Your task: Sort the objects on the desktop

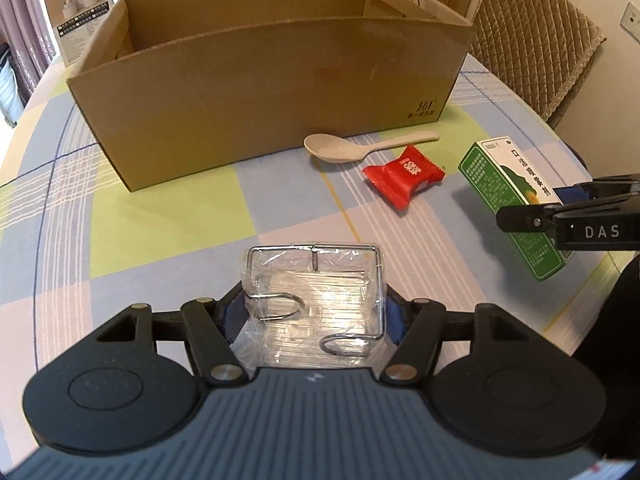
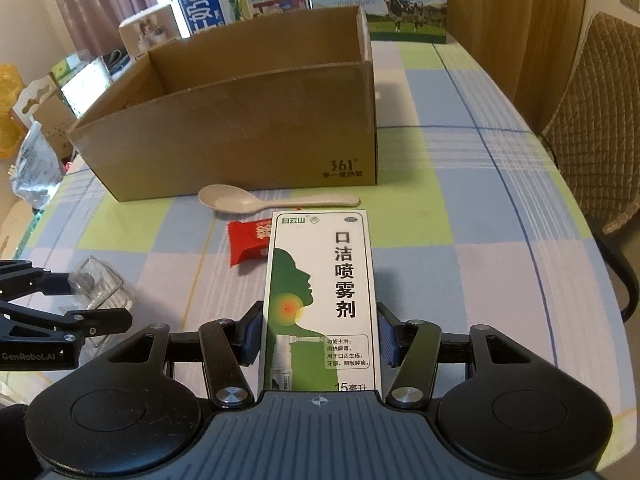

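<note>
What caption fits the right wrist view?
Right gripper grips spray box; spoon, candy, carton ahead.

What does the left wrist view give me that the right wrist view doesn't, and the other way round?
Only the left wrist view shows the clear packet with a wire hook face-on between the left gripper pads, and the whole red candy.

Only the right wrist view shows the front of the spray box clamped in the right gripper, the milk carton behind, and clutter off the table's left edge.

Both show the cardboard box, the spoon and the checked tablecloth.
</note>
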Available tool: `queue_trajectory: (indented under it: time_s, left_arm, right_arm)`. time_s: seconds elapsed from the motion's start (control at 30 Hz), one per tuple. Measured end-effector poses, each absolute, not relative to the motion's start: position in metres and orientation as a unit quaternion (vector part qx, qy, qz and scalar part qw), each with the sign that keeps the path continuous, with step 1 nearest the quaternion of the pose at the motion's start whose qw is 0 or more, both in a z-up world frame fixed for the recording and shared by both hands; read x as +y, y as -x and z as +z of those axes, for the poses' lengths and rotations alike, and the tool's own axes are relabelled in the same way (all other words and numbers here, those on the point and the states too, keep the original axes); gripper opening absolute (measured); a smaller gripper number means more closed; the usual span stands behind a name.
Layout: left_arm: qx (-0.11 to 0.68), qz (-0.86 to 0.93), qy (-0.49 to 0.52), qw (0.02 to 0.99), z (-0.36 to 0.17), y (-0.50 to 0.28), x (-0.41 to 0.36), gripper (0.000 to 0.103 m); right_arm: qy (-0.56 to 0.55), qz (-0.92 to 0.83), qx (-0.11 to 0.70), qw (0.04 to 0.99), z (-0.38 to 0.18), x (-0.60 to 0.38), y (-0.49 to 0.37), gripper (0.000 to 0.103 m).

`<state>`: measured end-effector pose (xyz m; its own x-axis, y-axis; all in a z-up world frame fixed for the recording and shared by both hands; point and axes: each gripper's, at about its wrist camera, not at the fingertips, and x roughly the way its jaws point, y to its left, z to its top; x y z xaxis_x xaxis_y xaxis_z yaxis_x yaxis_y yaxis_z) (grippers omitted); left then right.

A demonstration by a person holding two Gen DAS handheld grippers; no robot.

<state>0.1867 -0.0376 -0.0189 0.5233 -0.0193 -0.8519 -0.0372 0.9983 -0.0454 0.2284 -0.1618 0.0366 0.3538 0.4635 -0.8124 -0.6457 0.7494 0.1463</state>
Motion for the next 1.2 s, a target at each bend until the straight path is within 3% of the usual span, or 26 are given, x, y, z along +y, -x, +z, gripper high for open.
queue_trajectory:
  time_s: [1.2]
  left_arm:
    - [0.443,0.017,0.026,0.896,0.038,-0.138,-0.060,0.061]
  right_arm:
    - [0.080,0.366,0.411,0.831,0.096,-0.189,-0.189,0.053]
